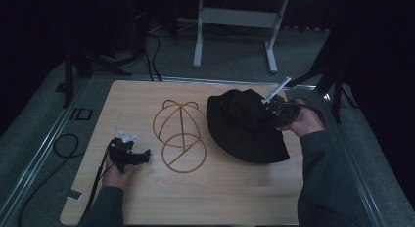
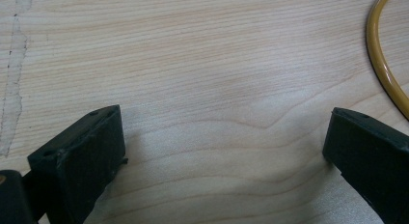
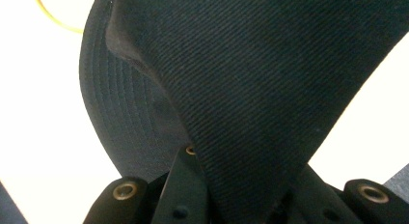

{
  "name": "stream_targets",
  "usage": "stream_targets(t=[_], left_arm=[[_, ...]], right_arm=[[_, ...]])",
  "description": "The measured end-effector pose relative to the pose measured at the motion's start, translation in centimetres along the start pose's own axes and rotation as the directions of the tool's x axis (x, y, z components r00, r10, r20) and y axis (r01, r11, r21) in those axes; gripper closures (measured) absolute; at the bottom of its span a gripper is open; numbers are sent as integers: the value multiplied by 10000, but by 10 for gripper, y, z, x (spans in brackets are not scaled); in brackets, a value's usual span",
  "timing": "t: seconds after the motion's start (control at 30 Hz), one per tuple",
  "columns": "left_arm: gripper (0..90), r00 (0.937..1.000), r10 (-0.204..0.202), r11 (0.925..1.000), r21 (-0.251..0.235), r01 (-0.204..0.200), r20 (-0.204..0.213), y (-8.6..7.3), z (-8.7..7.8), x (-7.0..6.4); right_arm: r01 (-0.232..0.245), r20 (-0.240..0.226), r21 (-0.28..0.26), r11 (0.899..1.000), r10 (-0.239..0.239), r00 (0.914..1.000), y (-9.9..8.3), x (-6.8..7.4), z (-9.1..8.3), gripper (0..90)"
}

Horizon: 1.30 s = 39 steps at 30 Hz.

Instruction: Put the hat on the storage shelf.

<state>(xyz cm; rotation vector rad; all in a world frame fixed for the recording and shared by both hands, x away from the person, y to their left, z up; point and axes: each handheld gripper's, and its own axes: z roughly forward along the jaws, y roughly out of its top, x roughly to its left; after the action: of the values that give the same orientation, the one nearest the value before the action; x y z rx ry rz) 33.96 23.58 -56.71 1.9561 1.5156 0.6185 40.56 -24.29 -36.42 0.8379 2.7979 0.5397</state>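
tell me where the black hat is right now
In the high view the hat lies on the table's right half, just right of the wire stand, its crown pinched in the right gripper.

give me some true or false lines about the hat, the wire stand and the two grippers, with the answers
1. The right gripper is clamped on the black hat. True: in the right gripper view the fabric runs down between its jaws.
2. The left gripper holds the wire hat stand. False: its jaws stand wide apart over bare table, the stand's ring off to one side.
3. The hat sits on top of the stand. False: it is beside the stand, on the stand's right in the high view.
4. The wire stand is gold-yellow. True.
5. The tabletop is light wood. True.
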Motion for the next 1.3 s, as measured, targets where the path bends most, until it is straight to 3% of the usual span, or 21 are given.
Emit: stream_targets(t=[0.53, 1.3], left_arm=[[13, 10000, -6, 10000, 25, 6, -6, 0, 0, 0], [13, 10000, -6, 10000, 26, 6, -6, 0, 0, 0]], right_arm=[[268, 112, 124, 9996, -269, 9996, 7, 1, -27, 865], [558, -84, 5, 9984, -558, 9984, 7, 3, -39, 864]])
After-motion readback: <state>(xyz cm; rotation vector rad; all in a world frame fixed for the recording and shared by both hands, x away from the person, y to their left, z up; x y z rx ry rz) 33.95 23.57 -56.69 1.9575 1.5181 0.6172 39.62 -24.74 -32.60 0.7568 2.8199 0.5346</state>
